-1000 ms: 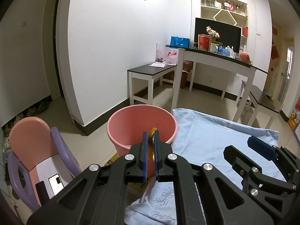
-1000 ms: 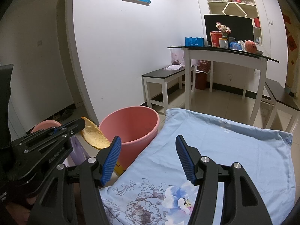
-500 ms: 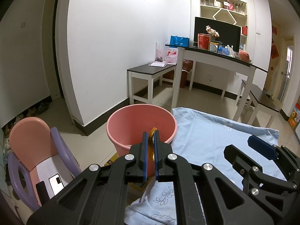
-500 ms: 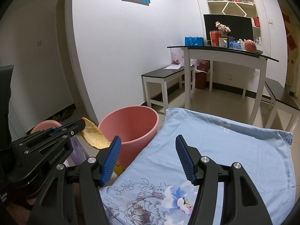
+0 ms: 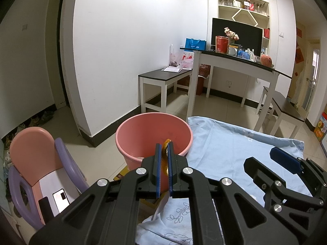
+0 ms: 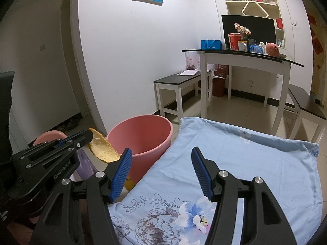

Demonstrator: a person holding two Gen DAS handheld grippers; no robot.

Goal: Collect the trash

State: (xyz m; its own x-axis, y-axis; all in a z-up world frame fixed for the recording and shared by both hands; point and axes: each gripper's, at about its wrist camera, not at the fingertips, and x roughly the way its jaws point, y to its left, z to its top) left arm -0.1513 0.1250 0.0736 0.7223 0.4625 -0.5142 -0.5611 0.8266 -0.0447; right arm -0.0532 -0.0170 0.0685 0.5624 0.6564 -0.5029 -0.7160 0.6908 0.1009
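Beside the bed's left edge, the left tongs (image 5: pixel 164 149) pinch an orange peel (image 6: pixel 102 150) tight between blue pads, holding it at the near rim of the pink bucket (image 5: pixel 153 130) on the floor. Right tongs (image 6: pixel 160 163) hang wide apart with nothing in them over the blue floral bedsheet (image 6: pixel 245 163).

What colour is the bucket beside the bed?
Pink, inside and out; the bucket shows best in the left wrist view.
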